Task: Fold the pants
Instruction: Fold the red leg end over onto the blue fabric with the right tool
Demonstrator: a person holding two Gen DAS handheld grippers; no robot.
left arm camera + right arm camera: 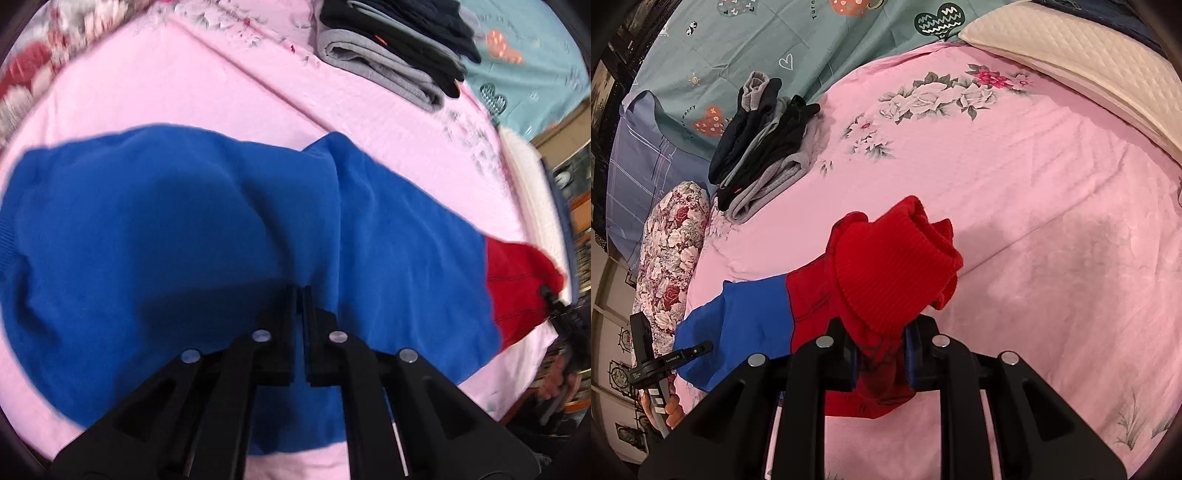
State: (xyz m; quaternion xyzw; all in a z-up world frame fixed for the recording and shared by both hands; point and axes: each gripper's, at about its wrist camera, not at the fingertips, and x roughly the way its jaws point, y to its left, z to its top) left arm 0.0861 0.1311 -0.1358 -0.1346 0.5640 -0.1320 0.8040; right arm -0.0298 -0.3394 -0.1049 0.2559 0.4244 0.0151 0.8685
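At the left gripper point(300, 295): jaws almost closed, with a thin fold of blue cloth pinched between them, as far as can be told. A bit blurry here.

At the right gripper point(879, 350): squeezed on the red end of the pants point(147, 221), with both red cuffs point(897, 266) bunched up and sticking out past the fingertips.

Between the two grippers: the pants, pulled out long across the near side of the bed point(1034, 184). Blue part wide and a little lumpy, lying on the pink sheet. Red end close to the bed's side edge, lifted a bit off the sheet.

Farther out, toward the far edge of the bed: a stack of folded clothes point(764, 147), dark and gray, well apart from the pants. Beside it, at the corner, a flowered pillow point(672, 251). Along another edge, a cream pillow point(1071, 55).

How far along, by the look of it:
- Done, most likely: one leg laid over the other, since both cuffs sit together in one grip.
- Not done yet: folding the long way, red end over to the blue top end.
- After that, maybe one more fold to make it small.
- Last, a place next to the stack.

About the middle of the job, at a guess.
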